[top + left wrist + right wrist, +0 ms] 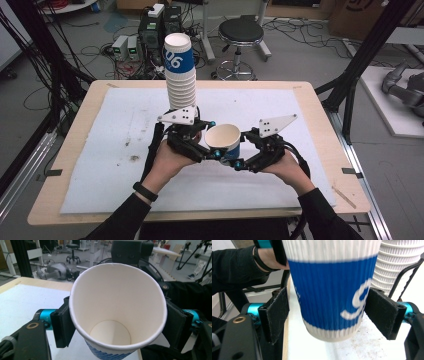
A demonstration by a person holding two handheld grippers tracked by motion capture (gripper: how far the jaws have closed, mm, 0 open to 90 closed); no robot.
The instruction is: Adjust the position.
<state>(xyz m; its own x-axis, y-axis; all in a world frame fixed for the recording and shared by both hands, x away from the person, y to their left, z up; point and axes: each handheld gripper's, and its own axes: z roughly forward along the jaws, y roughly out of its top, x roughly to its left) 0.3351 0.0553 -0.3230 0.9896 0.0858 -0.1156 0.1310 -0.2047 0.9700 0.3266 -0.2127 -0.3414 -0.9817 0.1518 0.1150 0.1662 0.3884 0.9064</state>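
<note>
Even, diffuse indoor light falls from overhead, bright enough to wash the white mat on the tabletop [125, 125] nearly flat, with only faint soft shadows under the hands. The high view is low in resolution and slightly soft, and straight edges bow outward toward its corners. In the left gripper view the paper cup [117, 310] is sharp and evenly lit inside, without glare; the room behind is hazy. In the right gripper view the cup's blue band [329, 292] is smeared by blur, and the near tongs look dark.
</note>
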